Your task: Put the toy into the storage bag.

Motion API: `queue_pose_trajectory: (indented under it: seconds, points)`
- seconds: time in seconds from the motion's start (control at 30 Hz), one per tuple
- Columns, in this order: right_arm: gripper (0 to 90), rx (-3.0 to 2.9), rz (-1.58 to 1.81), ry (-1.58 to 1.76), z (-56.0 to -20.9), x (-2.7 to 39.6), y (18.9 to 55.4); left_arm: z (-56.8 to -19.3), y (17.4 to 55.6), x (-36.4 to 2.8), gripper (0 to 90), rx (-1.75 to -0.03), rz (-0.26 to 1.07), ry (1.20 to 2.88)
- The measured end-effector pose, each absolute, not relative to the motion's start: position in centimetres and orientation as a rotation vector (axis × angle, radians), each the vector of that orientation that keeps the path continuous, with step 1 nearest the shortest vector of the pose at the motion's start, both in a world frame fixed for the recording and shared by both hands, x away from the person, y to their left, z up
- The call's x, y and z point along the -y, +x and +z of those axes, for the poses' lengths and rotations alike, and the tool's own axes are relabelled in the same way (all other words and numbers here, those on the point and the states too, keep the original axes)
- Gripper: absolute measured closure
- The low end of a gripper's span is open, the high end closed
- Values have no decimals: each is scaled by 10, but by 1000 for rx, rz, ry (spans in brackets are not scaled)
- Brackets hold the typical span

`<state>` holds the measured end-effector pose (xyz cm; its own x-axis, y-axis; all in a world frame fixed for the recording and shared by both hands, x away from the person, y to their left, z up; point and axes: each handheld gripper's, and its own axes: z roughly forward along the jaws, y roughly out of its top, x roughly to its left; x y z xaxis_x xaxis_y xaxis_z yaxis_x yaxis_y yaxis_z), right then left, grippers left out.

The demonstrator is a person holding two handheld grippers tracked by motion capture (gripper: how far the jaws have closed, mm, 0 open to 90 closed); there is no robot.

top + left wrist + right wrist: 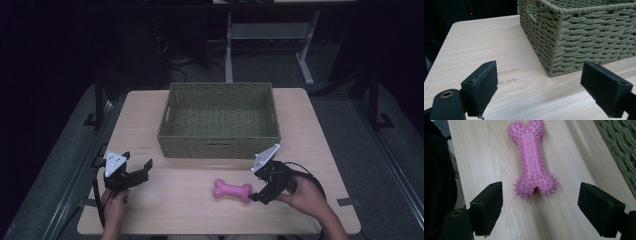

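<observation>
A pink spiky bone-shaped toy [232,191] [532,160] lies flat on the light wooden table [180,200], in front of a green woven basket [219,120] [584,37]. My right gripper [257,188] [540,210] is open at the toy's right end, its jaws wide apart just short of that end and touching nothing. My left gripper [145,169] [539,87] is open too, held low over the table's front left, pointing at the basket's near left corner with nothing between its jaws.
The basket looks empty and takes up the middle back of the table. Bare wood lies between the two grippers along the front edge [200,231]. Dark floor, desk legs [229,45] and cables lie beyond the table.
</observation>
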<state>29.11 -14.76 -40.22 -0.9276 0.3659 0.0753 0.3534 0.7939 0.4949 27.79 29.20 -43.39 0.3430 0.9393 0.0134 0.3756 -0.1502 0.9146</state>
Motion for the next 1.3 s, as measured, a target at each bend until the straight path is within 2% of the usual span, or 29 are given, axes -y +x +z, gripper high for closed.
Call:
queue_pose_trajectory:
  seconds: [0.83,1.3]
  points:
    - [223,-3054,698,415,-413,96,301,-434,279,-290,136,-1173,779,1714]
    - [283,-3076,634,386,-424,82,306,-434,280,-288,137,-1170,782,1713]
